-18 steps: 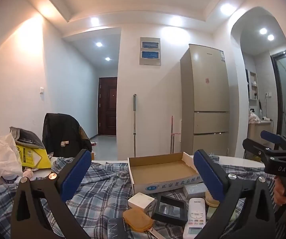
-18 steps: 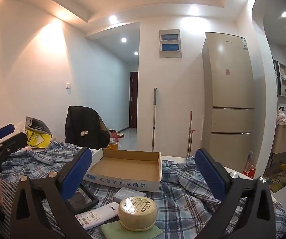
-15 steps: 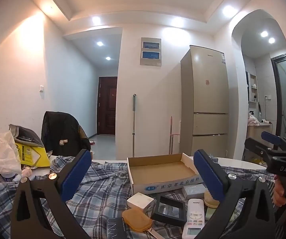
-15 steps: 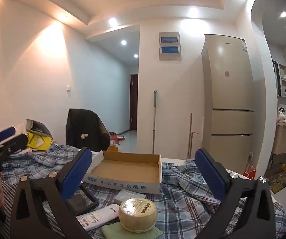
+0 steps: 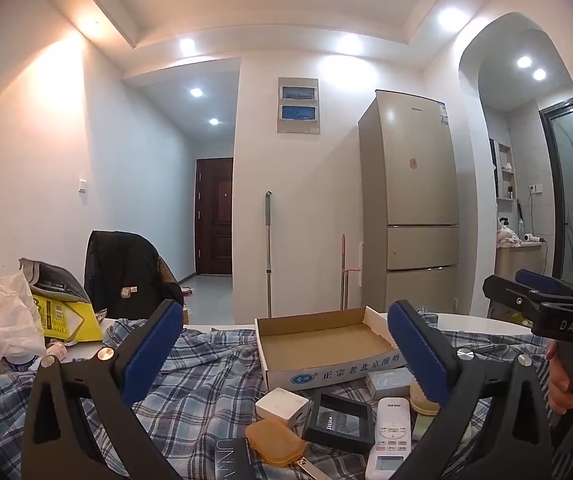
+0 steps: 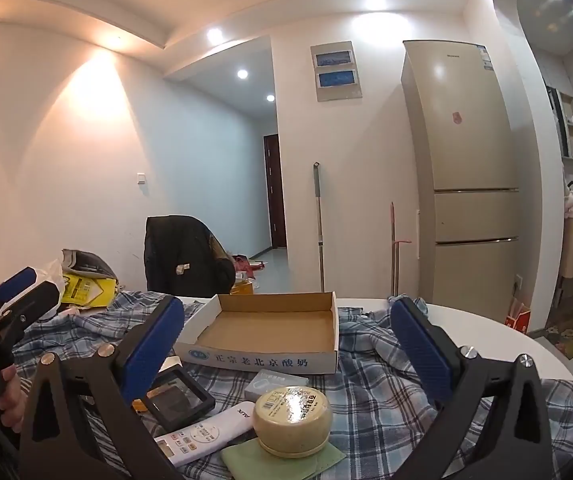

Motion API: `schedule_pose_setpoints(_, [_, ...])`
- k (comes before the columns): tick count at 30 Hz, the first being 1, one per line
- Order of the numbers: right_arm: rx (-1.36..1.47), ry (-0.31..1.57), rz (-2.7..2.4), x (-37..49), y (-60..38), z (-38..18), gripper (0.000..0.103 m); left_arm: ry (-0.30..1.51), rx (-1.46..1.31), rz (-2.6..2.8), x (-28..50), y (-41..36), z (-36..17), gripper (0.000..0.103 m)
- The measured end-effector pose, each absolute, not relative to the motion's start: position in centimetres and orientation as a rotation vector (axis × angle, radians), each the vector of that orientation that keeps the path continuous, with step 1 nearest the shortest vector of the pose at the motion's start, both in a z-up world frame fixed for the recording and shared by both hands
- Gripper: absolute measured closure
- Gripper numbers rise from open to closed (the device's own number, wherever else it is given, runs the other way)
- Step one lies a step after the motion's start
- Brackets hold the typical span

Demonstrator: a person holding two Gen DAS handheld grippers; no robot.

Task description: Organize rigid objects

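Plaid cloth covers the table. Left gripper and right gripper both gape wide, holding nothing. Just below the right one sits a round tin — remote to its left, cardboard tray beyond, empty.

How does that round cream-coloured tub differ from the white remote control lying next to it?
The round tub is a squat cylinder, standing upright on a green pad; the remote control is long, flat and lies directly on the checked cloth. The tub is cream with a printed label on top; the remote is white with buttons. Both lie in front of the empty cardboard box, ungripped.
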State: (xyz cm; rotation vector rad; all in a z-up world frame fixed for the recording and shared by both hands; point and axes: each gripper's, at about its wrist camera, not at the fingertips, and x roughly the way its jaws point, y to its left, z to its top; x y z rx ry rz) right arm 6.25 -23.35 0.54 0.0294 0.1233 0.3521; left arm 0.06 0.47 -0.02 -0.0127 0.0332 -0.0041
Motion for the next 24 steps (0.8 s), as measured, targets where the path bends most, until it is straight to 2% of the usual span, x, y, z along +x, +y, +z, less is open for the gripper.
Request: schedule_pose_setpoints(24, [-0.069,0.099,0.317,5.3,-21.9,0.3,0.0,0.038,-0.007,0.04,0.2,-0.1,-0.4,0.0])
